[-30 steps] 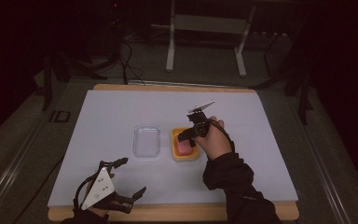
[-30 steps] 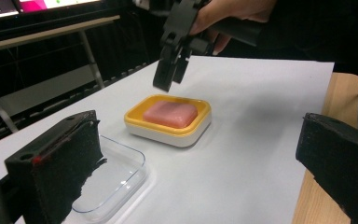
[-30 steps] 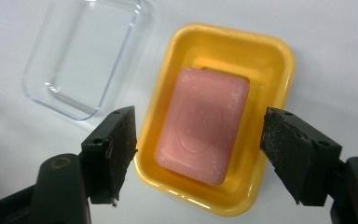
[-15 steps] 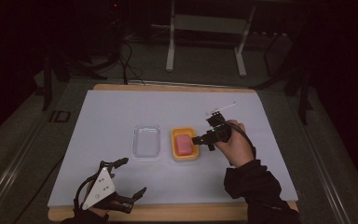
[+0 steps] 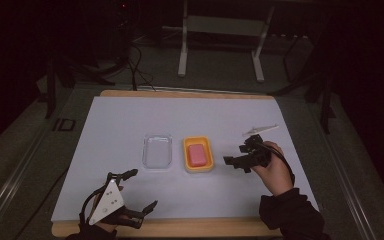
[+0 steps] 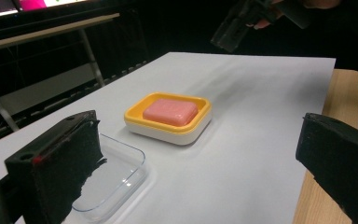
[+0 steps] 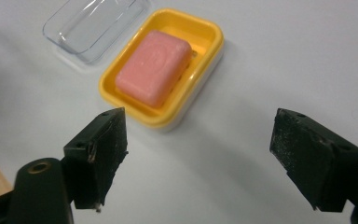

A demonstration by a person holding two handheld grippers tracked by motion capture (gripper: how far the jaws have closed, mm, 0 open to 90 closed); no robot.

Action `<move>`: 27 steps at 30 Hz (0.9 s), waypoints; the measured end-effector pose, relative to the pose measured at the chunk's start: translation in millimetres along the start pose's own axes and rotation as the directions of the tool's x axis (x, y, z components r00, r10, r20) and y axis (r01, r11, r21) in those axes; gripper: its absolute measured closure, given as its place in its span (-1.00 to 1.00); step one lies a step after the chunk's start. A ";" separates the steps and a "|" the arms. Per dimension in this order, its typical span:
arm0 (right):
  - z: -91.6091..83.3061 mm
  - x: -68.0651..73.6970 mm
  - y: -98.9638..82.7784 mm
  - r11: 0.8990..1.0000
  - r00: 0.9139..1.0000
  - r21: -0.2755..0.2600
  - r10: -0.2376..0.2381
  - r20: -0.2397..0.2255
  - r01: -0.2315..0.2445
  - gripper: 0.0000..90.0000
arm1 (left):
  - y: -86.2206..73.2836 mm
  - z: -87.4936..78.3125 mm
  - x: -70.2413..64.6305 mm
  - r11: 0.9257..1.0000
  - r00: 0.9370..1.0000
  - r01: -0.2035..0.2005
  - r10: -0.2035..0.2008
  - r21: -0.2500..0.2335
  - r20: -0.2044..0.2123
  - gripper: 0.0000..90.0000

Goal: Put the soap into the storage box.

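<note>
Right hand-held gripper (image 5: 240, 161) hovers wide open beside the yellow soap dish (image 5: 198, 154); a careless reach could shove it into the clear lid (image 5: 157, 151).

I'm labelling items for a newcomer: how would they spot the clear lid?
Look to the middle of the white table. Two small rectangular things lie side by side; the clear lid is the left one, see-through and empty, unlike the yellow dish holding pink soap.
</note>
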State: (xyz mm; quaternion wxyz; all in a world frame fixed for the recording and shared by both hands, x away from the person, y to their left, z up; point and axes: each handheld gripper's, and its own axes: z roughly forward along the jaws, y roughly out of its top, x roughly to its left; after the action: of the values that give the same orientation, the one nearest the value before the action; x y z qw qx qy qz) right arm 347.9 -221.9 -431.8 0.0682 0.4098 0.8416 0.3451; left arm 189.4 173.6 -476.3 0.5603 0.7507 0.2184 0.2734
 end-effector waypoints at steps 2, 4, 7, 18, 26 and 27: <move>-3.0 -1.4 -6.8 1.000 1.000 -0.009 -0.002 0.003 0.002 -0.58 | 0.0 -0.1 0.0 1.000 1.000 0.000 0.000 0.000 0.000 -0.99; -6.2 -3.3 -13.7 1.000 1.000 -0.029 0.007 0.011 -0.007 -0.58 | 0.0 -0.1 0.0 1.000 1.000 0.000 0.000 0.000 0.001 -0.99; -10.6 -6.2 -24.1 0.999 0.999 -0.046 0.016 0.030 -0.015 -0.58 | 0.0 -0.1 -0.1 1.000 1.000 -0.001 0.001 0.001 0.001 -0.99; -19.9 -17.6 -58.5 0.996 0.994 -0.062 0.064 0.090 -0.058 -0.58 | 0.0 0.3 -0.2 1.000 1.000 -0.003 0.003 0.004 0.001 -0.99; -25.3 -23.2 -76.5 0.994 0.989 -0.078 0.091 0.114 -0.082 -0.58 | 0.1 0.0 -0.2 1.000 1.000 -0.001 0.001 0.001 0.001 -0.99; -25.9 -23.9 -78.7 0.994 0.989 -0.077 0.092 0.117 -0.083 -0.58 | 0.2 -0.2 -0.1 1.000 1.000 0.001 -0.001 0.000 0.001 -0.99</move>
State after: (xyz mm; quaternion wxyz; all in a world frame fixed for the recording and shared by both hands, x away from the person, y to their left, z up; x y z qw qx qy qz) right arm 302.7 -286.7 -466.5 0.1182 0.4637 0.8042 0.3527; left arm 189.2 173.6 -476.1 0.5605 0.7507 0.2186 0.2730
